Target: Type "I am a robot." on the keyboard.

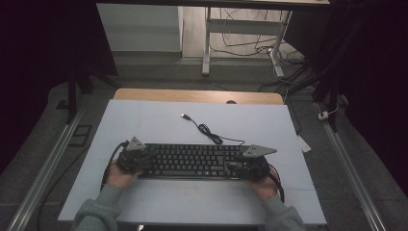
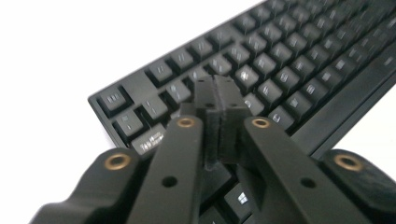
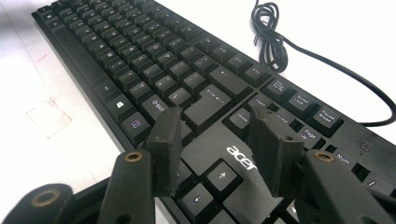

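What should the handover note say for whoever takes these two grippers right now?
Left gripper: jaws shut, nothing between them, tips over the left-hand keys of the black Acer keyboard.
Right gripper: jaws open, over the arrow-key block by the Acer logo; not gripping.
Keyboard lies flat on the white table top, near the person's edge. Its USB cable trails away behind it, plug loose on the table.
Done: both grippers at the keyboard's ends.
Left: probably grip or press; the cable is unplugged.

Both forearms were extended forward from the near edge, sleeves covering the wrists. The left gripper (image 1: 136, 156) was held low in the left hand (image 1: 117, 175), jaws pressed together. The right gripper (image 1: 245, 167) was held with jaws parted.
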Tool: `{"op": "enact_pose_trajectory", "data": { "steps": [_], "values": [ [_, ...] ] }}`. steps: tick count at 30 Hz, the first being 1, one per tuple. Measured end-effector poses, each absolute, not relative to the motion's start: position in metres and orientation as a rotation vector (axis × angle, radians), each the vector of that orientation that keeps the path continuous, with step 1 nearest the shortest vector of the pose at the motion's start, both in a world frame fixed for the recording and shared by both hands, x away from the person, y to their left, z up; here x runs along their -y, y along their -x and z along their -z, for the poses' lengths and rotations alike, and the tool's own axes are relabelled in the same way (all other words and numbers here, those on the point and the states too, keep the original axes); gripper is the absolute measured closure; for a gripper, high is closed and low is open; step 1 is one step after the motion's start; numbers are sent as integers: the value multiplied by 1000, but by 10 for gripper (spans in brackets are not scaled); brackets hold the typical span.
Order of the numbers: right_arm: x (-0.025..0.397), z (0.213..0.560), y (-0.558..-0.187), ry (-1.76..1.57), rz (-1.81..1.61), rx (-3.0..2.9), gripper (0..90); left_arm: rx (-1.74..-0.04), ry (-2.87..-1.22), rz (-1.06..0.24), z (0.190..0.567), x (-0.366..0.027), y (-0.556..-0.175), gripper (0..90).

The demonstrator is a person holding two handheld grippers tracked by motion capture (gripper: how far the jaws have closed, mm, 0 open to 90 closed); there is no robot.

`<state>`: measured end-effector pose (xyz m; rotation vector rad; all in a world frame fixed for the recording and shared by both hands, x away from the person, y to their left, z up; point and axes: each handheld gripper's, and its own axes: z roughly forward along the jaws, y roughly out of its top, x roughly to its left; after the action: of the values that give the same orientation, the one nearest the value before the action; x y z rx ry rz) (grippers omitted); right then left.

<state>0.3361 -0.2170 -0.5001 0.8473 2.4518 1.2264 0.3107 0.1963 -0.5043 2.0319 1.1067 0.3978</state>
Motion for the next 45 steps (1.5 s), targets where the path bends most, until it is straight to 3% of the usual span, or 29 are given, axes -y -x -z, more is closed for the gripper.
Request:
{"op": "enact_pose_trajectory", "data": {
  "steps": [5, 11, 25, 45],
  "values": [
    [217, 500, -336, -845, -1229, -2450, 544, -1122, -1981, -391, 501, -201, -309, 568],
    [218, 500, -336, -847, -1234, -2447, 543, -1118, -1963, -360, 499, -201, -309, 464],
    [218, 499, -336, -845, -1239, -2446, 542, -1064, -1953, -319, 492, -195, -306, 397],
    [217, 499, -336, -842, -1231, -2448, 542, -989, -2003, -282, 490, -180, -302, 379]
  ]
}}
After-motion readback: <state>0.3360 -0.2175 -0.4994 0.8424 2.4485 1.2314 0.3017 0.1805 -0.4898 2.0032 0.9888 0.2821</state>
